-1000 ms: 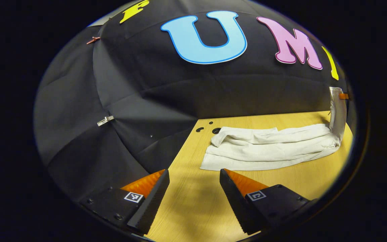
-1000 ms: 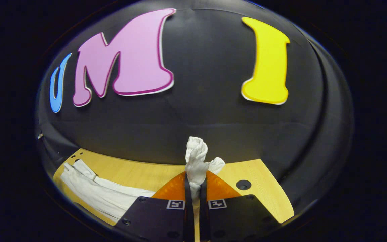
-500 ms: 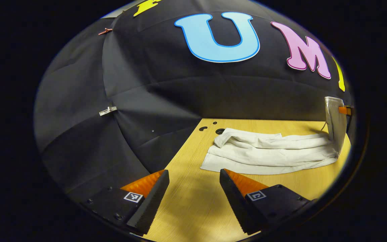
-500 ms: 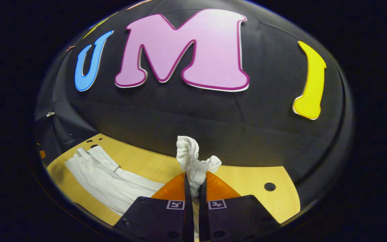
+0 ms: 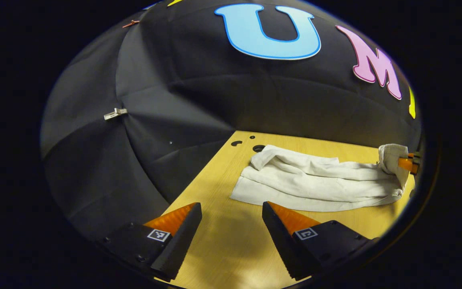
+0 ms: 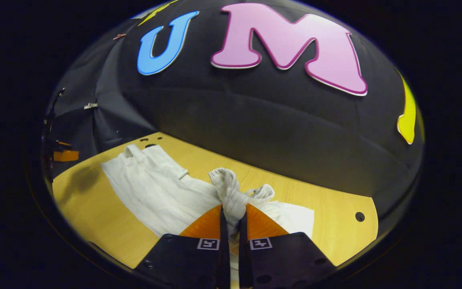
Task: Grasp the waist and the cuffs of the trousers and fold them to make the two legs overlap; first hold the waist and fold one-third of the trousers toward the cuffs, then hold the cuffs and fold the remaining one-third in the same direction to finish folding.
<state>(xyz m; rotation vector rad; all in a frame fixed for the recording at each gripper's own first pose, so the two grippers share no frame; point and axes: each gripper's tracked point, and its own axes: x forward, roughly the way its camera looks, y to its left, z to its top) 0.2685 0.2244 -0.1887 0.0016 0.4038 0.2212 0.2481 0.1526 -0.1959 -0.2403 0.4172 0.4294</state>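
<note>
Two tongs: right tongs [image 6: 231,212] pinch rumpled white trousers [image 6: 155,188]; left tongs [image 5: 231,228] gape.

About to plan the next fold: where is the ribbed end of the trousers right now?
In the right gripper view the ribbed end is pinched in the right hand-held gripper, low over the trousers on the wooden table.
</note>
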